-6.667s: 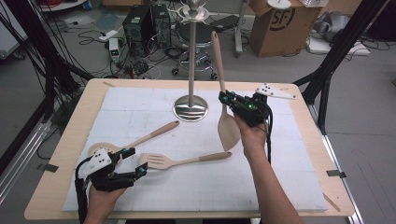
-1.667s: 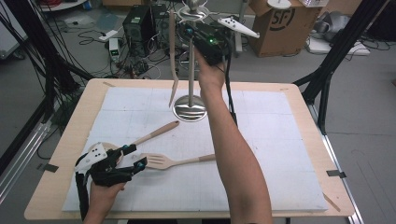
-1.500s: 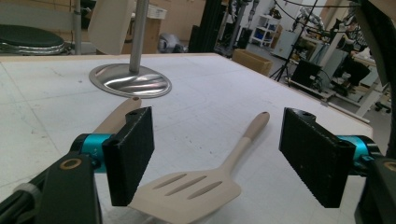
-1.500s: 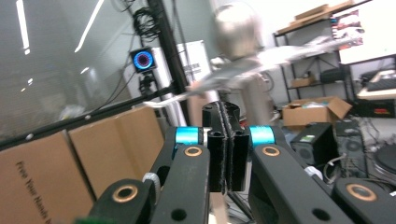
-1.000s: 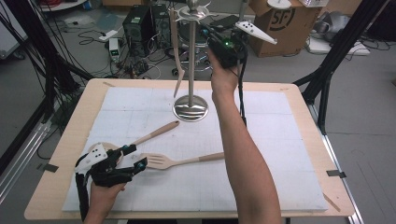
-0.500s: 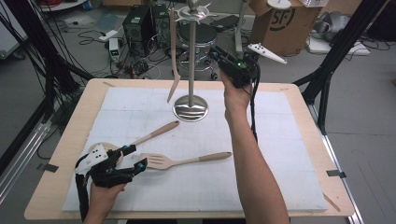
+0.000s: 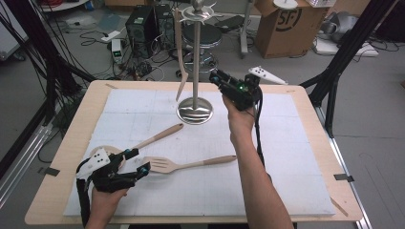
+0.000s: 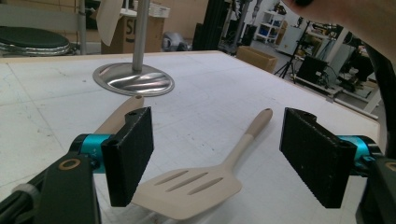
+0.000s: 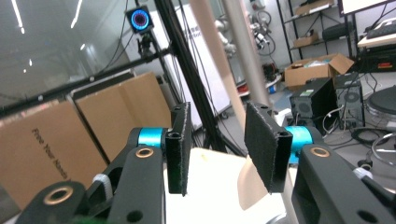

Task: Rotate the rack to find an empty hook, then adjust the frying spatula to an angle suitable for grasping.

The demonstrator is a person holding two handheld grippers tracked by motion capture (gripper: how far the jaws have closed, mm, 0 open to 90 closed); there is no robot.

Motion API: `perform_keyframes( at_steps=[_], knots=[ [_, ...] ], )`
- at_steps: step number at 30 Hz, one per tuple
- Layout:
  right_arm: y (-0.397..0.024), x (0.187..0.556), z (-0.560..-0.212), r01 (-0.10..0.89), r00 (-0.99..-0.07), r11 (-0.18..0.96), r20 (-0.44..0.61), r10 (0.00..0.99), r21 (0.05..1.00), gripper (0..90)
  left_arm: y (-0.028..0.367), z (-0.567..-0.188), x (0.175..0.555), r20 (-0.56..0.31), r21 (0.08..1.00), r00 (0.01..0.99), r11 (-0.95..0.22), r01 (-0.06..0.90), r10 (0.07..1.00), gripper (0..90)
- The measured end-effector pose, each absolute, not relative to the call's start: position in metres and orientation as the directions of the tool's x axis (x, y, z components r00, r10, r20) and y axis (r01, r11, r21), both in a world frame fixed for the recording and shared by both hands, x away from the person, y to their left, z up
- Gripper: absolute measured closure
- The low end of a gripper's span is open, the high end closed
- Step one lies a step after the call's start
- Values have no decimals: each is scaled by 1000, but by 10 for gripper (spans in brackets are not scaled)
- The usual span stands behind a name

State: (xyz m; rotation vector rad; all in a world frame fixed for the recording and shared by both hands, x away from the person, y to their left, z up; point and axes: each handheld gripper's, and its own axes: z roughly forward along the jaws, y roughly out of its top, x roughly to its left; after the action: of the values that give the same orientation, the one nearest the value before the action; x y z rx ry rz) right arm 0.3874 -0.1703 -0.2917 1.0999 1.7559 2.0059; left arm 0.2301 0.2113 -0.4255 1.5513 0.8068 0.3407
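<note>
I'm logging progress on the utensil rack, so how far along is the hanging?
Done: one wooden spatula hangs from the metal stand. In hand: nothing; the right gripper is beside the stand, its jaws just opened and empty, while the left gripper is open around the slotted spatula. Left: that spatula and the wooden spoon lie on the table.

A brown cardboard box point(image 7: 286, 26) printed with large letters stands on the grey floor beyond the light wooden table point(image 7: 329, 157). Left of it sits a black computer tower point(image 7: 142, 25) among tangled black cables point(image 7: 95, 38). A round black stool point(image 7: 203, 36) stands between tower and box.
</note>
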Motion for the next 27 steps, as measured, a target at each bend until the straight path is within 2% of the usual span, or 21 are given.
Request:
perform_keyframes(
  at_steps=[3, 5, 7, 14, 17, 19, 22, 27],
  knots=[
    [-164, 380, -305, 302, -691, -211, 366, 624, 930, 610, 211, -425, 228, -241, 957, 707, 42, 287, 664, 266],
    [-158, 371, -318, 308, -692, -168, 342, 636, 936, 645, 211, -424, 227, -239, 958, 708, 40, 285, 664, 266],
    [-157, 368, -322, 314, -695, -170, 348, 630, 934, 673, 210, -424, 226, -234, 958, 709, 35, 284, 665, 266],
    [-154, 359, -340, 358, -696, -180, 390, 602, 916, 686, 213, -424, 224, -230, 959, 704, 34, 281, 672, 266],
    [-151, 355, -346, 369, -706, -159, 388, 592, 916, 730, 212, -424, 224, -230, 959, 704, 32, 283, 672, 266],
    [-148, 354, -352, 371, -718, -130, 373, 588, 919, 805, 212, -424, 225, -229, 959, 704, 30, 283, 672, 266],
    [-144, 353, -362, 407, -715, -98, 384, 584, 908, 872, 211, -425, 225, -228, 958, 705, 26, 285, 671, 266],
    [-126, 350, -380, 468, -721, -33, 403, 563, 883, 894, 209, -425, 226, -221, 959, 705, 21, 282, 674, 266]
  ],
)
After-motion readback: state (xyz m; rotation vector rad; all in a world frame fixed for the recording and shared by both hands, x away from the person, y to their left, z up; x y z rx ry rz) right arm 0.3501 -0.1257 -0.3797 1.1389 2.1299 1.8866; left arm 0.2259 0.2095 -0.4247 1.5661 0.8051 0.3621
